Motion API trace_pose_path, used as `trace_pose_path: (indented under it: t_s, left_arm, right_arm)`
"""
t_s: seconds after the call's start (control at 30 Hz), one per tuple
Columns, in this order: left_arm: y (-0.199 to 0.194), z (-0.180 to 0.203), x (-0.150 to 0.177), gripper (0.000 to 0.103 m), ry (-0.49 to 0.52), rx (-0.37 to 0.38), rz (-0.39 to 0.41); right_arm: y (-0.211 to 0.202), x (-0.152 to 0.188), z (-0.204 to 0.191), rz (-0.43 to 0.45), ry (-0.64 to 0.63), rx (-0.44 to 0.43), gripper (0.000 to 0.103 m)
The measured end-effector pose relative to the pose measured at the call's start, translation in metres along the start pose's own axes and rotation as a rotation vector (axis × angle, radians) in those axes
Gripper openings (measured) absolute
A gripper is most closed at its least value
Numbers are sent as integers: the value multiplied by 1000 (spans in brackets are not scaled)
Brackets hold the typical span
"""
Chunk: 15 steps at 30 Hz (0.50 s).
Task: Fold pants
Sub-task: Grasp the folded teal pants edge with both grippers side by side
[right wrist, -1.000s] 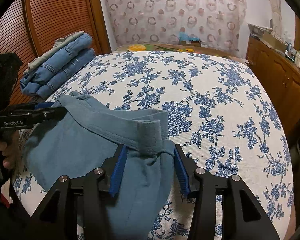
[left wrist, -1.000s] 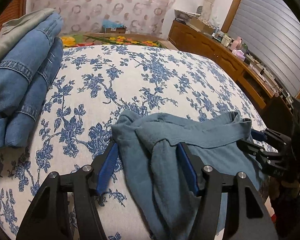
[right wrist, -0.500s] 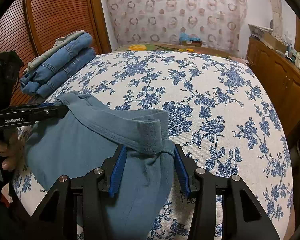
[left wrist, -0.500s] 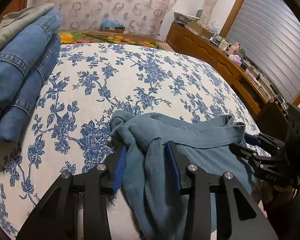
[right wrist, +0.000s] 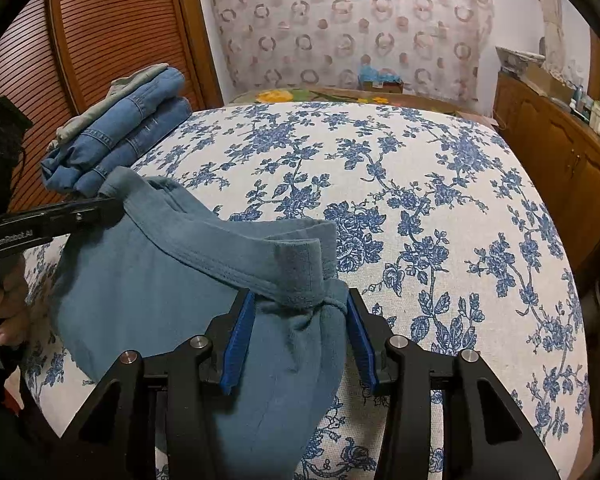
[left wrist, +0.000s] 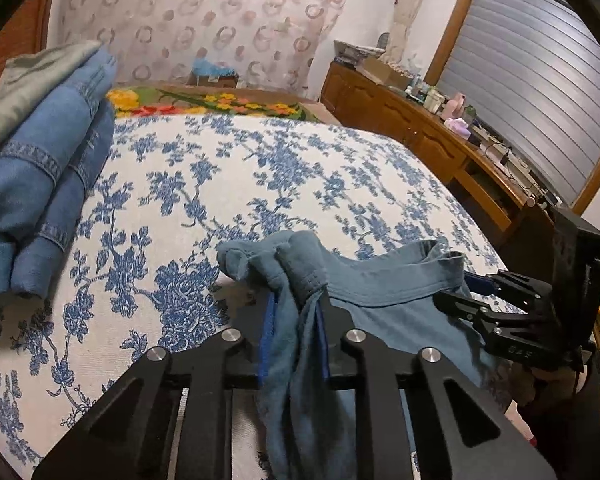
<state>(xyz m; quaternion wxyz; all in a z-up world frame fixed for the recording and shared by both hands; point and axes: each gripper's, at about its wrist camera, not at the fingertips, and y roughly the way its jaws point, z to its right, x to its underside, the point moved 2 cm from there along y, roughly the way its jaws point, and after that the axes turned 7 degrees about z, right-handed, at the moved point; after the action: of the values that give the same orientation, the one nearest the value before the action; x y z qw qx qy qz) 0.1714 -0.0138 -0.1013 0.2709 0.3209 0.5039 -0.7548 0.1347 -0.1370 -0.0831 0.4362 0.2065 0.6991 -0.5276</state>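
Early stage. Teal pants [right wrist: 188, 300] bunched at 6 o'clock edge of floral bed [right wrist: 420, 208], unfolded. Left gripper [left wrist: 294, 320] just closing, clamped on one waistband corner. Right gripper [right wrist: 300, 328] pinching other corner, jaws part-spread around thick bunched cloth. Folded jeans [right wrist: 124, 140] stacked at 10 o'clock. Remaining, by judgement: lifting, spreading flat, all folds.

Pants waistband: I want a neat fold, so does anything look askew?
Yes. The pants bunch into a twisted knot at the left gripper, whose jaws have just been closing on them. At the right gripper the waistband is gathered too.
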Motion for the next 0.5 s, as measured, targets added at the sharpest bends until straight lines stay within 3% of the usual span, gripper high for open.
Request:
trace_pose_path:
  t_s: [0.1,0.33,0.5]
  left_arm:
    - [-4,4,-1,17,7,6,16]
    - [-19,17,-4,17,33,27,60]
    - [-29,25,-7,16,58,26,73]
  right_arm:
    - [0,0,3,1,12,-10,40]
    - [-4,0,2,7,19,-58,15]
    - [-13,-1,3,36,24,-81,12]
